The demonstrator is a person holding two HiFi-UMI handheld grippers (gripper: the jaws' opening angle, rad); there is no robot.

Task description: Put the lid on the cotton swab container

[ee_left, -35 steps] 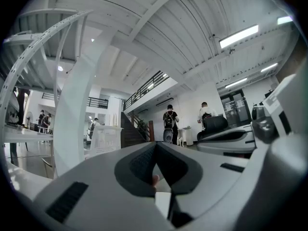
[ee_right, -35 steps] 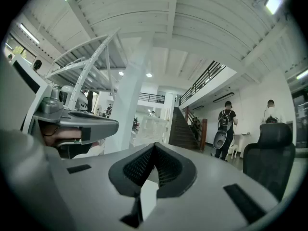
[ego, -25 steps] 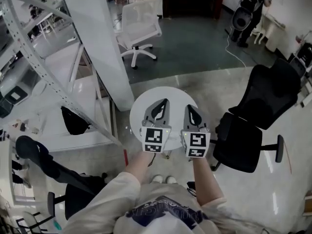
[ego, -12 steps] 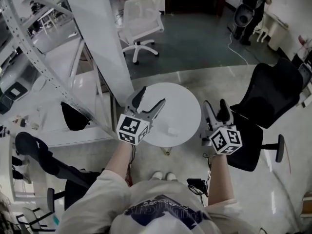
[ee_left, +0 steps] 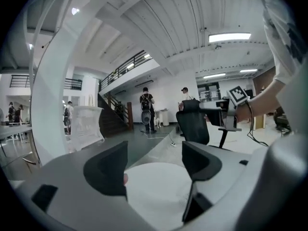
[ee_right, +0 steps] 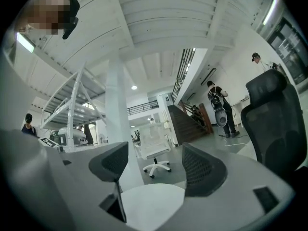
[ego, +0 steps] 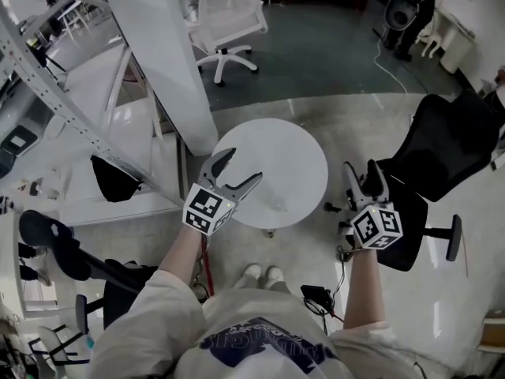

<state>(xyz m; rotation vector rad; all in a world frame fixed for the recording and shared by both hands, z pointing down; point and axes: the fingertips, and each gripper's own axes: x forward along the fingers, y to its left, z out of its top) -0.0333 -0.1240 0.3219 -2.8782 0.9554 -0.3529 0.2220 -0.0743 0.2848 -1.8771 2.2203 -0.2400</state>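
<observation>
A round white table (ego: pixel 276 152) stands below me. On its near part lies a small pale object (ego: pixel 278 204), too faint to tell whether it is the cotton swab container or its lid. My left gripper (ego: pixel 242 166) hangs over the table's left front edge. Its jaws have just been opening and nothing is between them. In the left gripper view the gripper (ee_left: pixel 153 160) frames bare tabletop (ee_left: pixel 154 196). My right gripper (ego: pixel 363 170) is off the table's right side, over a black chair (ego: pixel 442 152). It has also just opened and is empty (ee_right: pixel 155 165).
A thick white column (ego: pixel 162 54) and a slanted metal rack (ego: pixel 55 93) stand to the left. A white office chair (ego: pixel 229 22) is beyond the table. A person (ego: pixel 414 10) stands at the far right. My feet (ego: pixel 260 275) are by the table's base.
Both grippers were shut side by side over the table. They have opened and spread apart: the left to the table's left edge, the right out past its right side.
</observation>
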